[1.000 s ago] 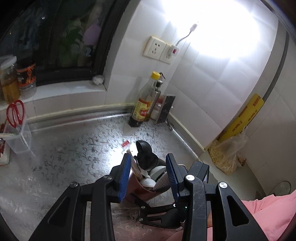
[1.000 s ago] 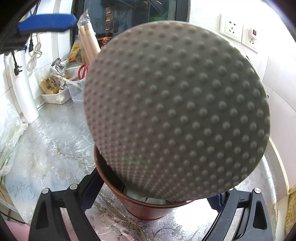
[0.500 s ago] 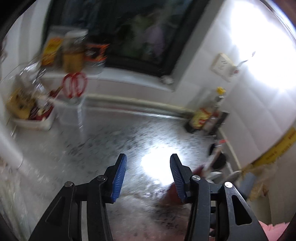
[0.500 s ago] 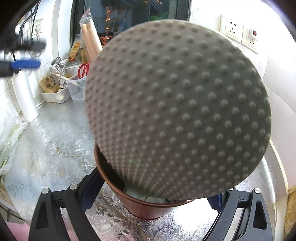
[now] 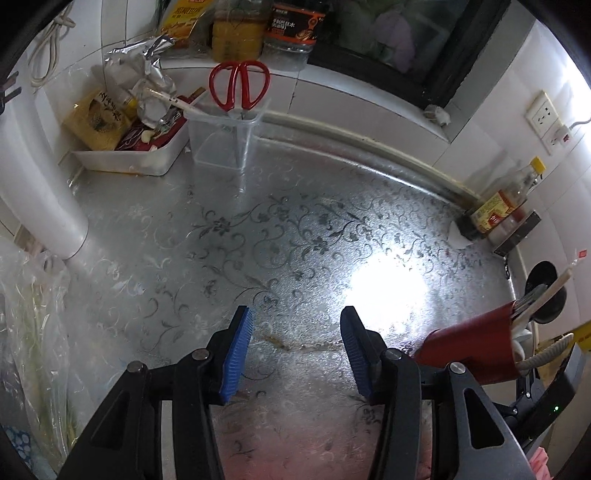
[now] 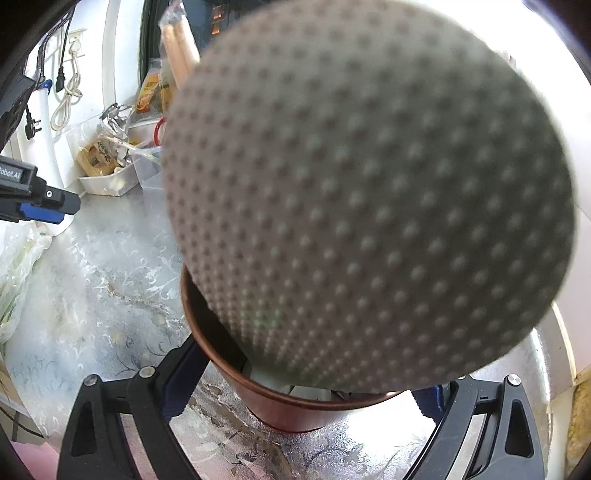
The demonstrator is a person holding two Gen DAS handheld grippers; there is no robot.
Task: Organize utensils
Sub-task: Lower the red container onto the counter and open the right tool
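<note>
Only left view: scissors [image 5: 239, 85] | left gripper [image 5: 295, 350] apart, empty | right gripper [image 6: 299, 395] clasps red cup [image 6: 291, 410]

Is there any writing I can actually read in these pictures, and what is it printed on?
"Robot.AI", first letter cut off: white label on the left gripper's body.
Chinese characters, not legible: yellow packet in the white tray.
Too blurred to read: black-labelled jar, yellow box, sauce bottle.
</note>
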